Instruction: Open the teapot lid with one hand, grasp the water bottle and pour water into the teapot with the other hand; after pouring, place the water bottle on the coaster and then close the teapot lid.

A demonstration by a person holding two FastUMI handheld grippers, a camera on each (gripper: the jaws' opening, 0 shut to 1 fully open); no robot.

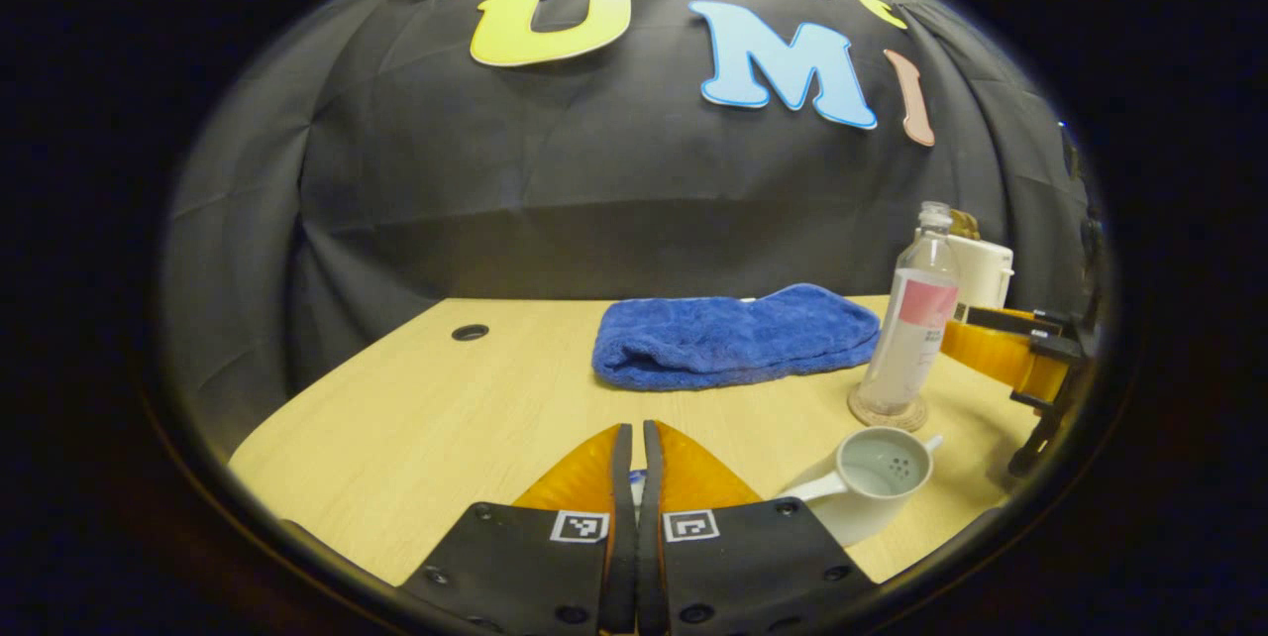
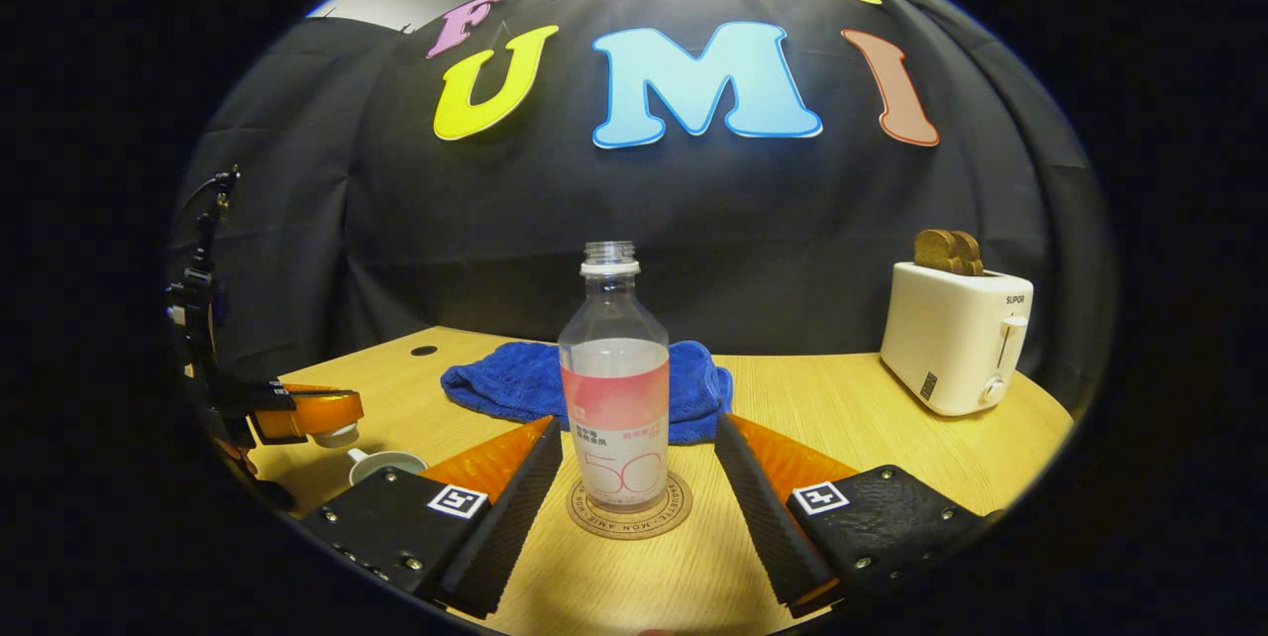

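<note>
The teapot (image 1: 867, 487), a small white glazed vessel with a stubby handle and a strainer of little holes inside, stood lidless on the pale wood-grain table (image 1: 416, 418), just in front of the coaster (image 1: 889, 412). In the left gripper view, the left gripper (image 1: 634, 448) had its two flat fingers pressed close together above the table, with a thin sliver of something pale between them; I cannot tell whether that was the lid. The water bottle (image 2: 614, 388), clear ribbed plastic with a pink label band and no cap, stood upright on the round cork-like coaster (image 2: 630, 509). In the right gripper view, the right gripper (image 2: 639, 463) had its ridged fingers spread wide on either side of the bottle, not touching it. Behind the bottle lay a rumpled, fluffy blue towel (image 2: 515, 383). A smooth white toaster (image 2: 953, 337) with browned bread in its slots sat well off to the right.
</note>
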